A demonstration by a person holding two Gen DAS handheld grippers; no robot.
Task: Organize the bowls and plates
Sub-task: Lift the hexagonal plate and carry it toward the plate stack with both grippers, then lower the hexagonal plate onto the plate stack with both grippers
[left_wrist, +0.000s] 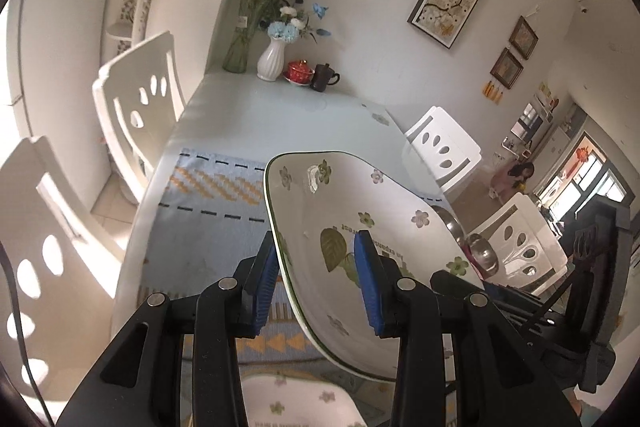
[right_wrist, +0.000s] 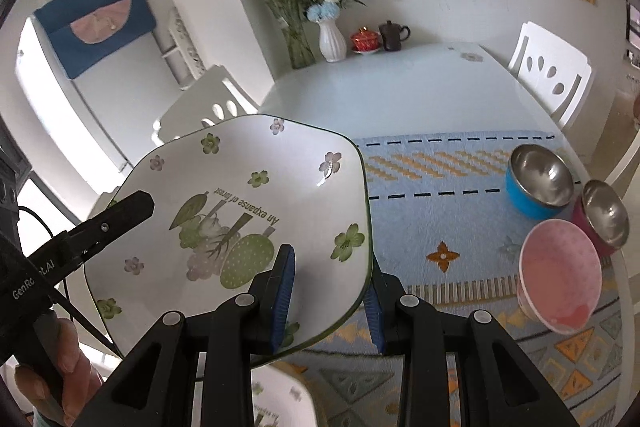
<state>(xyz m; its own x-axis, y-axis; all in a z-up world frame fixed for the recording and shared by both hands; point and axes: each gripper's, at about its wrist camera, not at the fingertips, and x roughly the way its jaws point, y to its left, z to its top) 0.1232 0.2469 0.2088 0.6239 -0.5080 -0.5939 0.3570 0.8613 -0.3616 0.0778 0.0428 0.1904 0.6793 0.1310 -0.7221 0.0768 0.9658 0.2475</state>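
The square floral plate (right_wrist: 256,211) is held clear of the table (right_wrist: 400,87), tilted, above the patterned mat (right_wrist: 440,227). It is gripped on opposite edges: the left gripper (left_wrist: 320,283) is clamped on one rim, one blue pad on the printed face and the other beneath, and the right gripper (right_wrist: 328,291) is clamped likewise on the facing rim. A two-sided hold is judged to be used because the plate is broad and shallow and would tip from a single edge grip. A second plate (right_wrist: 276,407) of the same pattern lies directly below on the mat, so stacking of like with like is inferred. The blue bowl (right_wrist: 536,187), the magenta bowl (right_wrist: 604,219) and the pink bowl (right_wrist: 560,279) stand grouped at the mat's right end, well apart from the plates.
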